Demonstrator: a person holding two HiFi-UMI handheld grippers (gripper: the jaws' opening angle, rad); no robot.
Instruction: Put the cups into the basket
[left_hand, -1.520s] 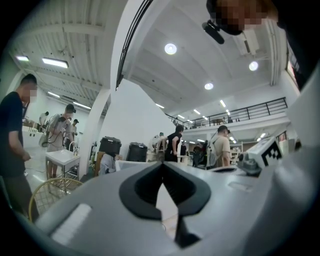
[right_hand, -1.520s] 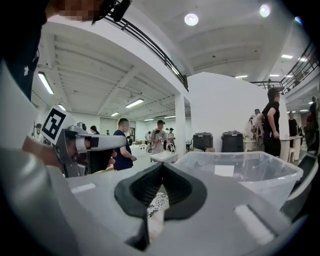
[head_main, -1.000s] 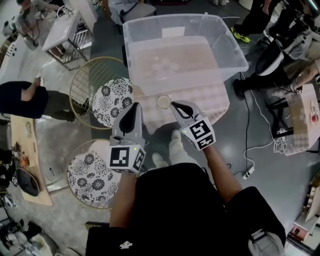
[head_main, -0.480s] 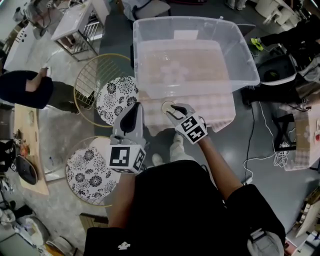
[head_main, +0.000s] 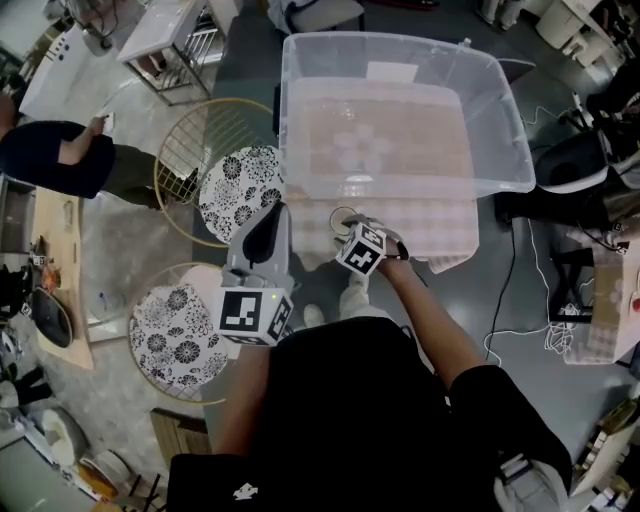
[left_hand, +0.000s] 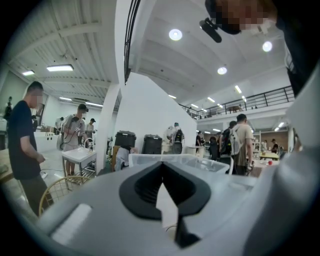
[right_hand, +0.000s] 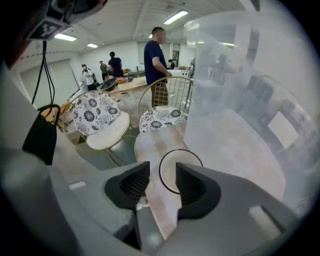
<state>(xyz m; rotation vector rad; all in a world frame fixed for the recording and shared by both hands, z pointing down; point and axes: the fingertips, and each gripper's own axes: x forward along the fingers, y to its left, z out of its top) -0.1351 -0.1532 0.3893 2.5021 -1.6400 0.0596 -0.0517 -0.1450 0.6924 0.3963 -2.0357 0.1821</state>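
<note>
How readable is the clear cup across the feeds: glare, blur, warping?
Head view: sharp, evenly lit; the cup a faint ring on the cloth. Right gripper view: fisheye bends the clear bin, its hazy wall veils what's behind; cup rim crisp. Left gripper view: ceiling lights glare.

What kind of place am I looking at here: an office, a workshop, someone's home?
Probably a big shared workshop or lab hall. Round ceiling lights sit high overhead beside a balcony railing, several people stand around, and loose cables trail across the concrete floor.
</note>
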